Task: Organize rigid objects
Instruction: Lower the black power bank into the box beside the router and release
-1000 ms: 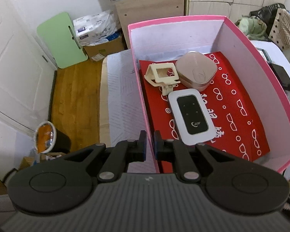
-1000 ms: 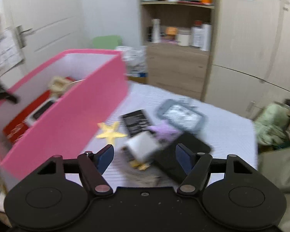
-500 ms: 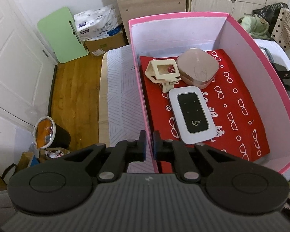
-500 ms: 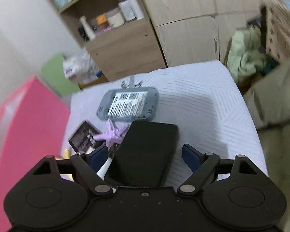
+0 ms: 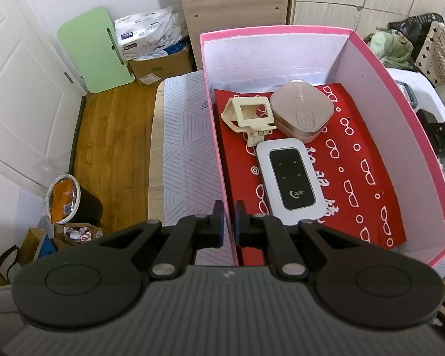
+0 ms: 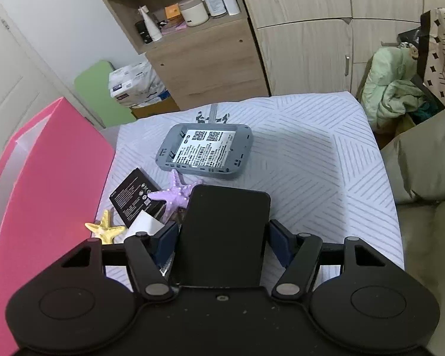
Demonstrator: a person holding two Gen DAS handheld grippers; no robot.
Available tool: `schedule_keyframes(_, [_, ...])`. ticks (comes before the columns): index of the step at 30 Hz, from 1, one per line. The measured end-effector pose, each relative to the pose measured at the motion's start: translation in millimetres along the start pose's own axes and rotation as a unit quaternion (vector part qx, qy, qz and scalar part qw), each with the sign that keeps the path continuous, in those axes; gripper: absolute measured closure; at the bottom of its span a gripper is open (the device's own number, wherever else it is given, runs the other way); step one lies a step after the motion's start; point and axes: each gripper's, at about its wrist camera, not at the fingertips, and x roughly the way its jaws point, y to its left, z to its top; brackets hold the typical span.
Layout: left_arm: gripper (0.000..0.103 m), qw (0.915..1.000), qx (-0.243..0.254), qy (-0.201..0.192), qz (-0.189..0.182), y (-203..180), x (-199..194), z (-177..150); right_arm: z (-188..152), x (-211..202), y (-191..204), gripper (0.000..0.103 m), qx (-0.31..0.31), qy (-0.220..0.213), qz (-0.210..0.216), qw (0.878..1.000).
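Note:
My left gripper (image 5: 229,222) is shut on the left wall of the pink box (image 5: 219,160). Inside on red paper lie a white pocket router (image 5: 290,178), a rose-gold case (image 5: 302,113) and a cream plastic clip (image 5: 249,115). My right gripper (image 6: 222,237) is closed around a black flat device (image 6: 225,234), its pads against both sides. Ahead on the white cloth lie a grey router shell (image 6: 206,149), a purple starfish (image 6: 175,191), a black battery (image 6: 136,197), a white block (image 6: 144,225) and a yellow starfish (image 6: 105,230).
The pink box (image 6: 44,195) stands left of the loose items in the right wrist view. A wooden shelf cabinet (image 6: 198,56) and wardrobe stand behind the table. A bin (image 5: 65,198) and green board (image 5: 99,56) are on the floor at left. Clothes (image 6: 397,89) pile at right.
My right gripper swung away from the box, moved down over the black device and closed on its sides. The left gripper stayed clamped on the box wall.

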Motion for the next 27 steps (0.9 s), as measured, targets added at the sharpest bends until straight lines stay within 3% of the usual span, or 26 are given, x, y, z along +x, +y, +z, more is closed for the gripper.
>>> schedule_keyframes(9, [0.098,0.9996,-0.023,-0.012,-0.013,6,-4,-4,3,-15,0,0.033,0.02,-0.022,0.032,0.999])
schedule_keyframes(16, [0.098,0.9998,-0.014,-0.012,-0.006,3,-4,-5,2,-53,38,0.033,-0.028,-0.062,0.07,0.995])
schedule_keyframes(22, [0.098,0.9995,-0.024,-0.018,-0.013,6,-10,-6,3,-94,111,0.033,-0.14,-0.103,0.164,0.971])
schedule_keyframes(27, [0.098,0.9984,-0.043,-0.028,-0.024,11,-13,-9,6,-88,169,0.033,-0.222,-0.076,0.204,0.95])
